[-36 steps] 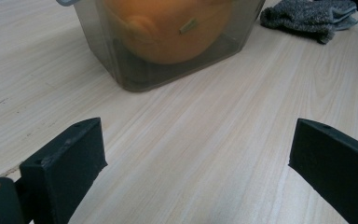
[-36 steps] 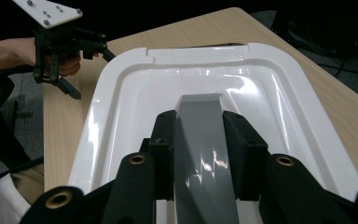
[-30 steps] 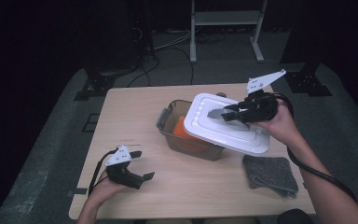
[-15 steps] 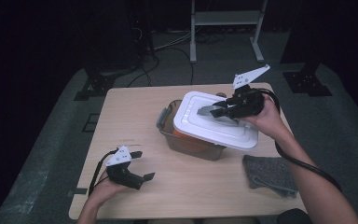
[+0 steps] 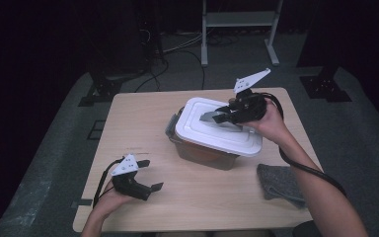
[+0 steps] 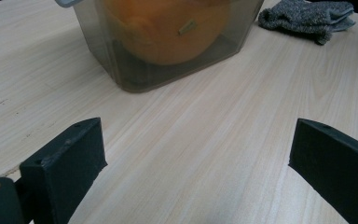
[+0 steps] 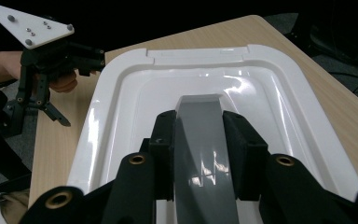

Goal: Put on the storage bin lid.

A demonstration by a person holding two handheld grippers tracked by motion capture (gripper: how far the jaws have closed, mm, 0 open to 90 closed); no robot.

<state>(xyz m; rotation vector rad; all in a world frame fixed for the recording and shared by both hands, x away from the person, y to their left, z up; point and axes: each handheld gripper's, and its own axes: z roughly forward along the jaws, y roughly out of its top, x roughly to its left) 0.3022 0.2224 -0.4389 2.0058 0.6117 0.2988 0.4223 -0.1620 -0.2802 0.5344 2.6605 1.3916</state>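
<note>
My right gripper [image 5: 216,116] is clamped on the grey handle [image 7: 204,140] that runs along the middle of the white lid [image 5: 212,140]. In the right gripper view both black jaws press against the sides of this handle, so the grip is narrow and loaded. The lid lies over the clear box [image 5: 205,155], which stands on the wooden table [image 5: 143,123] a little right of centre. From the high view the lid covers the whole top of the box, with its rim overhanging on the near side; I cannot tell whether it is seated all round or resting slightly off.

Through the box wall, the left gripper view shows an orange object [image 6: 168,28] inside, resting on the dark floor of the box.

My left gripper [image 5: 145,174] sits low over the near left part of the table, well apart from the box. Its jaws stand wide apart with nothing between them; bare table shows between them in its own view. The right gripper view shows it across the lid, jaws pointing down and sideways.

A grey cloth [image 5: 279,182] lies crumpled on the table just beside the near right corner of the box, not touching it as far as I can see. My right forearm passes above the cloth.
</note>
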